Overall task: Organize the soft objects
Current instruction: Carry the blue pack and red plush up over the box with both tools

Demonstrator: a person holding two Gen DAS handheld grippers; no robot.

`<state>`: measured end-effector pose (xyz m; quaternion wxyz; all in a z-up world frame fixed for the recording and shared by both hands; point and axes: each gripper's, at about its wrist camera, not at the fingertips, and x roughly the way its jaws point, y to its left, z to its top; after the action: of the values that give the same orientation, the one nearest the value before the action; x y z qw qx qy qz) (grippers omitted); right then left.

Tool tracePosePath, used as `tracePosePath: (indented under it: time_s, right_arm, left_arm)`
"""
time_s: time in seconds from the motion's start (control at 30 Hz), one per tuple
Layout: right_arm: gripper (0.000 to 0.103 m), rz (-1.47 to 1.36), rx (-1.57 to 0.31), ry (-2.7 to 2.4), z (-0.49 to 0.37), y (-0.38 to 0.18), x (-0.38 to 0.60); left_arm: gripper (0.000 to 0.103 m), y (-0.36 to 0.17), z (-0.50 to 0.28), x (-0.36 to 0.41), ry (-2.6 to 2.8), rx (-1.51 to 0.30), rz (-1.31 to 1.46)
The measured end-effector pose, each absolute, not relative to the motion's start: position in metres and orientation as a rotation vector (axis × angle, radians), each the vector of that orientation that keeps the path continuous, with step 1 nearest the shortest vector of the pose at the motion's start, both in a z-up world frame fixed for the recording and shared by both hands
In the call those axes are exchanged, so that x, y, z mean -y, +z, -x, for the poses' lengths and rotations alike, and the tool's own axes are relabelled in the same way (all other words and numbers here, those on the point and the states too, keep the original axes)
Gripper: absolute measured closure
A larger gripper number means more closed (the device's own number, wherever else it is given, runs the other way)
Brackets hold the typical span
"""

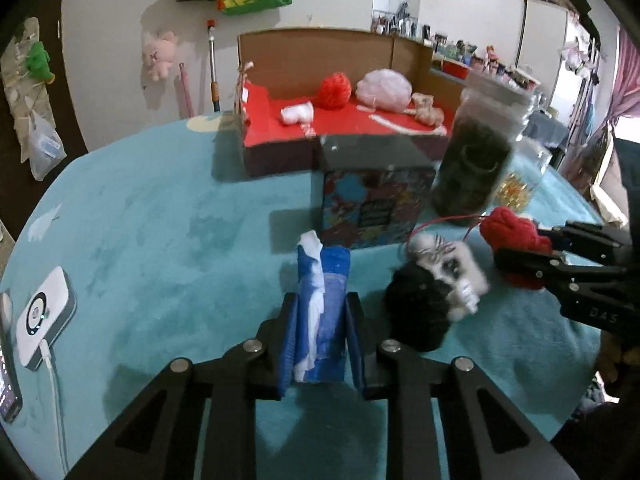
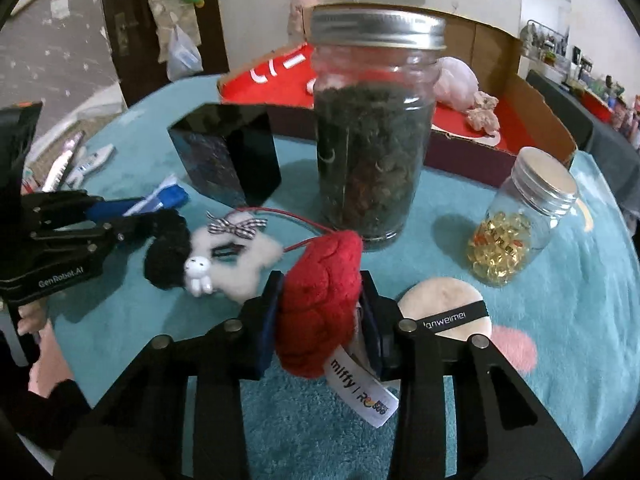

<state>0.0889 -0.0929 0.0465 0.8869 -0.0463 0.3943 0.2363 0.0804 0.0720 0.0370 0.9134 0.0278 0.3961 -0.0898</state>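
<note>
While the left gripper [image 1: 322, 320] has its jaws pinched tight on a blue tissue pack [image 1: 323, 312] with white tissue poking out the top, the right gripper [image 2: 320, 312] is clamped on a red plush toy [image 2: 320, 304], so both hands have a soft thing squeezed between the pads. The red one carries a white "miffy" tag [image 2: 362, 390] hanging down toward the camera and a thin red cord [image 2: 296, 216] trailing off behind it.

Everything sits on a teal fuzzy cloth [image 1: 160, 220]. Between the two grippers lies a black and white fluffy keychain plush [image 2: 212, 252] with a checked bow and a tiny white bunny figure, flat on the cloth and not held by anything. Just to the right of the right gripper there's a round cream powder puff [image 2: 444, 304] with a black band.

Behind that stands a tall glass jar of dark dried leaves [image 2: 372, 140] with a metal lid, a smaller jar of yellow capsules [image 2: 516, 228] off to its right, and a dark box [image 2: 228, 156] to its left.

At the back is a cardboard box with a red inside [image 1: 280, 120], already holding a red yarn ball [image 1: 333, 90], a pale pink pouf [image 1: 384, 90], a small white fluffy bit [image 1: 296, 114] and a beige plush [image 1: 428, 110]. A white charger puck [image 1: 42, 316] sits at the far left edge.
</note>
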Motion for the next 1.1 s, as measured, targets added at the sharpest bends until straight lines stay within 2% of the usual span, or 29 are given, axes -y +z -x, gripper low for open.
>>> tracePosePath:
  time_s: [0.3, 0.63, 1.1]
  right_arm:
    - [0.070, -0.005, -0.761, 0.513, -0.078, 0.072, 0.124]
    - [0.070, -0.065, -0.770, 0.507, -0.086, 0.075, 0.147]
    - [0.070, -0.104, -0.796, 0.519, -0.093, 0.066, 0.153]
  left_arm:
    - [0.079, 0.070, -0.070, -0.029, -0.382, -0.737, -0.035]
    - [0.079, 0.053, -0.100, 0.016, -0.480, -0.794, -0.010]
    - [0.079, 0.048, -0.104, 0.008, -0.472, -0.818, 0.014]
